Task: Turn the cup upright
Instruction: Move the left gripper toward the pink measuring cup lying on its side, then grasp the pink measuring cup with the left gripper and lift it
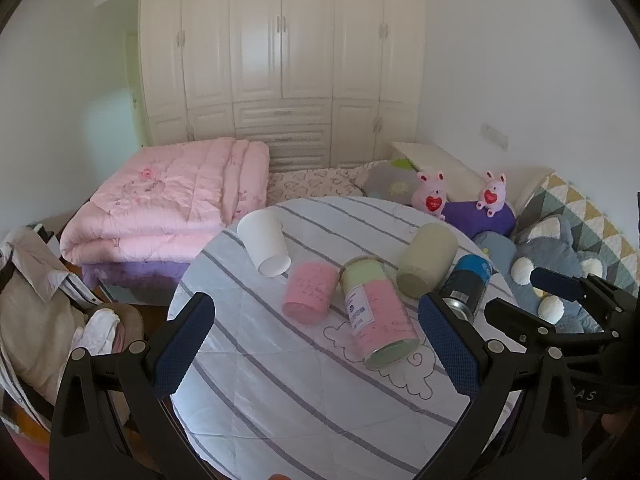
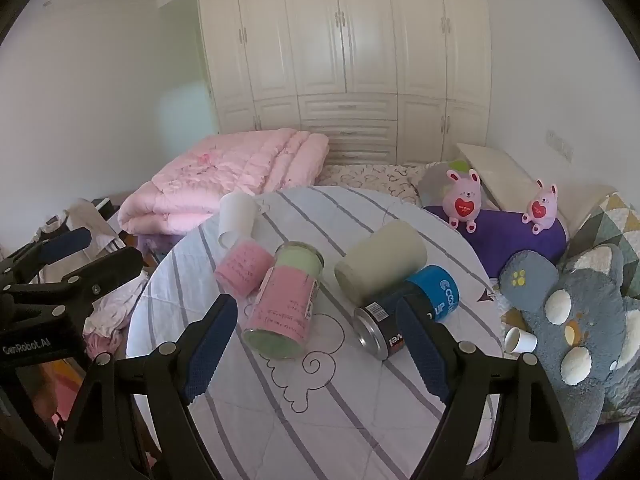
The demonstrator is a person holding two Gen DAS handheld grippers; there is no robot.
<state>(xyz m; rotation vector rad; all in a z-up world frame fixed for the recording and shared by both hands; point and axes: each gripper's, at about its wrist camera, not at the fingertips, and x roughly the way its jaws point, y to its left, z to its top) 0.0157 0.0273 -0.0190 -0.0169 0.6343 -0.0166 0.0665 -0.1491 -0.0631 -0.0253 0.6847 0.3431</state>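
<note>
Four cups [image 1: 266, 246], two cans [image 1: 376, 310].

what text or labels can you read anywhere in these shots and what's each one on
"GenRobot.AI": on the left gripper body, seen from the right wrist view.
"ccol" in white, cut off by the edge: on the blue band of the black can.
"vel" upside down, partly hidden: lower on the same can.
Print on the pink-and-green can label: too small to read.
Writing on the pink cup: blurred.

I note a folded pink quilt [image 1: 168, 216] before my cream panelled wardrobe [image 1: 280, 60]. Two pink plush rabbits [image 2: 464, 198] sit on a purple cushion [image 2: 508, 236]; a grey plush bear [image 2: 576, 320] lies nearby.
</note>
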